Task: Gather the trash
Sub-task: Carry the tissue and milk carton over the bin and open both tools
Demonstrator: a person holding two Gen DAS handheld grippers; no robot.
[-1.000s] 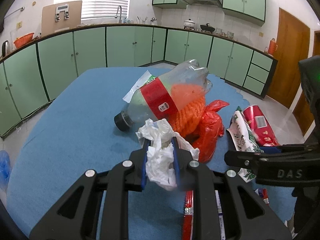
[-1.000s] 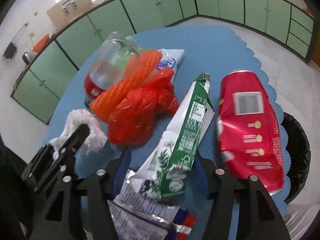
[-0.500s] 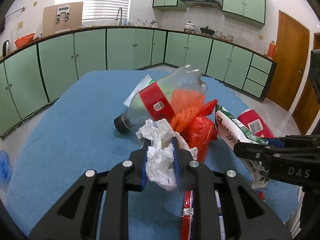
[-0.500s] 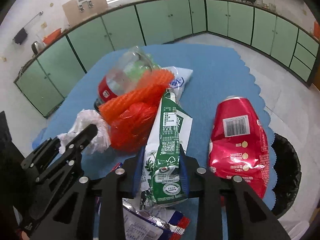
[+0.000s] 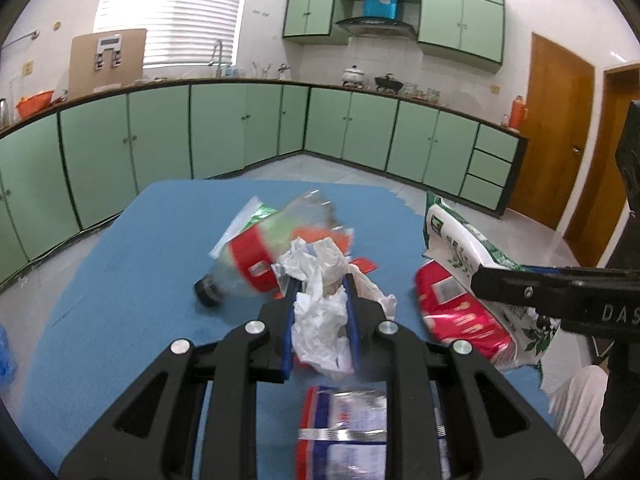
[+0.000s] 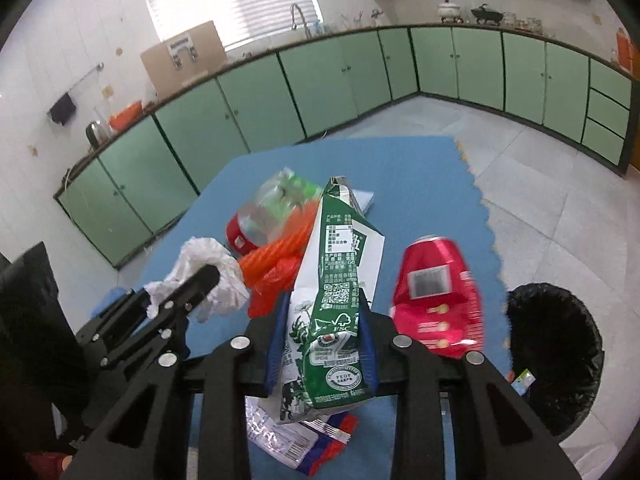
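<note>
My left gripper [image 5: 320,300] is shut on a crumpled white tissue [image 5: 320,320] and holds it above the blue table [image 5: 132,292]. The tissue also shows in the right wrist view [image 6: 208,276]. My right gripper [image 6: 324,312] is shut on a flattened green and white milk carton [image 6: 336,292], lifted off the table; the carton shows in the left wrist view [image 5: 460,248]. On the table lie a clear plastic bottle with a red label [image 5: 256,256], an orange net [image 6: 276,252], a red plastic bag [image 6: 272,288] and a crushed red can [image 6: 436,300].
A bin with a black liner [image 6: 560,360] stands on the floor right of the table. A red, white and blue wrapper [image 5: 344,428] lies at the table's near edge. Green cabinets [image 5: 240,128] line the far walls.
My right gripper closed on the milk carton and lifted it off the table. My left gripper rose with the tissue. Both views tilted up.
</note>
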